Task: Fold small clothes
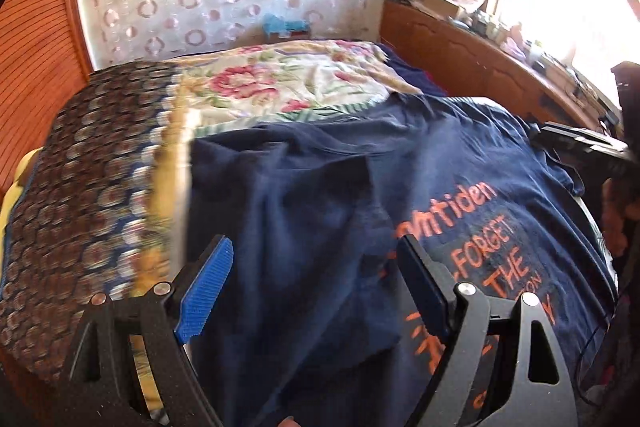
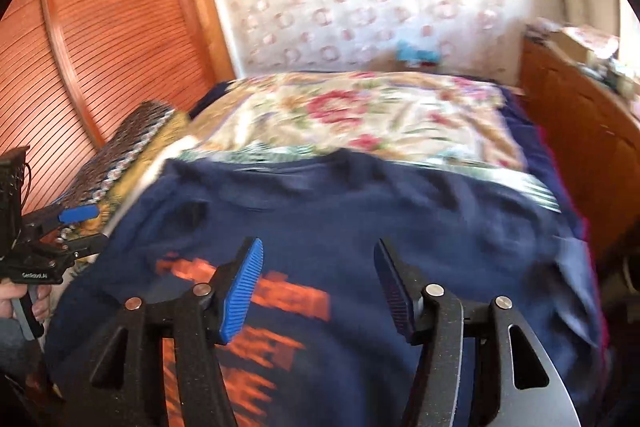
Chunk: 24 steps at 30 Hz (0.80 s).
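While left tongs (image 1: pixel 316 283) hover wide, gripping nothing, over navy T-shirt (image 1: pixel 320 195) spread on bed (image 1: pixel 280 83), pinch left edge first, lift low. Right tongs (image 2: pixel 318 287) also wide (both views blurred): mirror grip. Count: one shirt, two tongs.

The shirt (image 2: pixel 360 211) is smeared by motion in the right wrist view, its orange print (image 2: pixel 256 311) unreadable there. In the left wrist view the print (image 1: pixel 492 267) runs behind the finger (image 1: pixel 424 287) at 5 o'clock, its first letters hidden. The shelf clutter (image 1: pixel 516 35) at 2 o'clock is too small and overexposed to identify
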{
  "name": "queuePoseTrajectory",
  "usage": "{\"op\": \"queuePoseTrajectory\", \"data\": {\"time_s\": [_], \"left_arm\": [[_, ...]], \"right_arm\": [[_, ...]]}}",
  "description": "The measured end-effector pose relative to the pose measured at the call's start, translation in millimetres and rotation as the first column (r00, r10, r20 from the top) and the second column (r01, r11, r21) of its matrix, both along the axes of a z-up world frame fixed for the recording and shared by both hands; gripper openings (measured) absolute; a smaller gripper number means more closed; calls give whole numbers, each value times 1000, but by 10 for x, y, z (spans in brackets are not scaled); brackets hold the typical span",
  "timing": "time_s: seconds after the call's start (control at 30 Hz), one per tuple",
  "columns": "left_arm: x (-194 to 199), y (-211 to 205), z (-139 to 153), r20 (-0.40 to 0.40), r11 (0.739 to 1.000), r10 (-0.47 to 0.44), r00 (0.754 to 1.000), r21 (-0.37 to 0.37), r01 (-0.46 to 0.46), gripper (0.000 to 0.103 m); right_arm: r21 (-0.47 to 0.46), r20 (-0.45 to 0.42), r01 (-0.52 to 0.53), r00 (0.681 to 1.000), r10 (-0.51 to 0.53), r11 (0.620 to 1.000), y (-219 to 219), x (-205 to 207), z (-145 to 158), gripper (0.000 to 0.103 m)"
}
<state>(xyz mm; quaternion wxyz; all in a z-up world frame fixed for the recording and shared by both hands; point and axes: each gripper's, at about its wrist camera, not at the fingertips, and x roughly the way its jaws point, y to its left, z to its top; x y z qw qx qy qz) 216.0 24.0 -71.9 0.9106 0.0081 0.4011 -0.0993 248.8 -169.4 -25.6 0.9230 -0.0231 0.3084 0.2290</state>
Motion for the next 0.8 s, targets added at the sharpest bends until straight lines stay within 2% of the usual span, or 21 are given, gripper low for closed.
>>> {"op": "queuePoseTrajectory", "data": {"time_s": [0.23, 0.43, 0.5, 0.63, 0.67, 0.8], "left_arm": [[145, -482, -212, -45, 996, -83, 996, 19, 84, 85], [183, -717, -412, -92, 992, -106, 990, 52, 111, 85], [158, -760, -425, -75, 990, -104, 992, 86, 110, 85], [132, -764, -425, -63, 992, -89, 994, 81, 94, 88], [142, -774, -432, -64, 992, -89, 994, 82, 94, 88], [145, -802, -434, -68, 992, -94, 993, 82, 100, 91]], "right_arm": [[-29, -9, 202, 979, -203, 979, -743, -289, -102, 60], [-14, -66, 317, 946, -317, 948, -1142, -240, -199, 60], [-3, -89, 323, 942, -322, 946, -1180, -187, -207, 60], [-36, -119, 301, 946, -303, 953, -1095, -71, -221, 60], [-42, -126, 292, 947, -295, 956, -1217, -28, -176, 60], [-71, -134, 287, 946, -294, 955, -1245, 142, -137, 60]]}}
